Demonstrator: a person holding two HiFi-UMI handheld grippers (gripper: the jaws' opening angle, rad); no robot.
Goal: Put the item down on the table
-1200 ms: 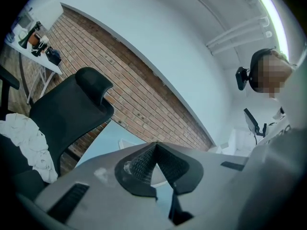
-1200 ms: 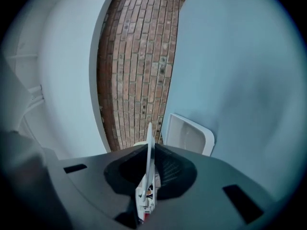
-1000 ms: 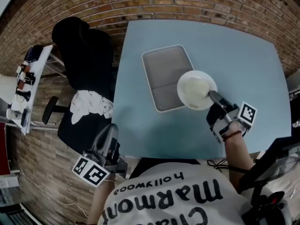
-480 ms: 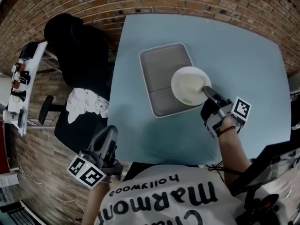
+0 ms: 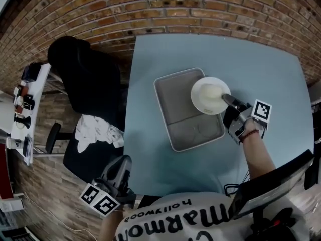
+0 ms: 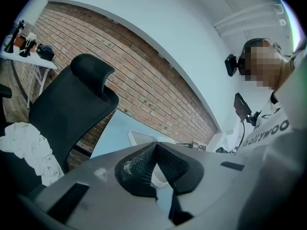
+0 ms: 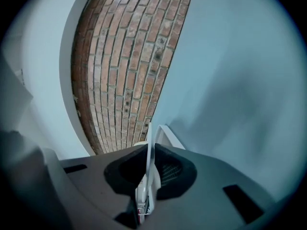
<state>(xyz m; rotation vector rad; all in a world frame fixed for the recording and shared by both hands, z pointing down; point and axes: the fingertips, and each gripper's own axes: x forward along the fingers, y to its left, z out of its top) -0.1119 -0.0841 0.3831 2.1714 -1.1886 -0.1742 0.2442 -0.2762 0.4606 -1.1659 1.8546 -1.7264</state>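
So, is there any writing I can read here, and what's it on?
"hollywood": on the person's white shirt, upside down in the head view.
"Marmon": bigger print on the same shirt, its end hidden.
A third line at the picture's bottom edge: cut off, unreadable.
Cubes on the left gripper and right gripper: square patterns, no letters.
Side table items: too small to read.

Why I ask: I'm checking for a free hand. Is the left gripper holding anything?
No, in the left gripper view the left gripper has its jaws closed together with nothing between them.
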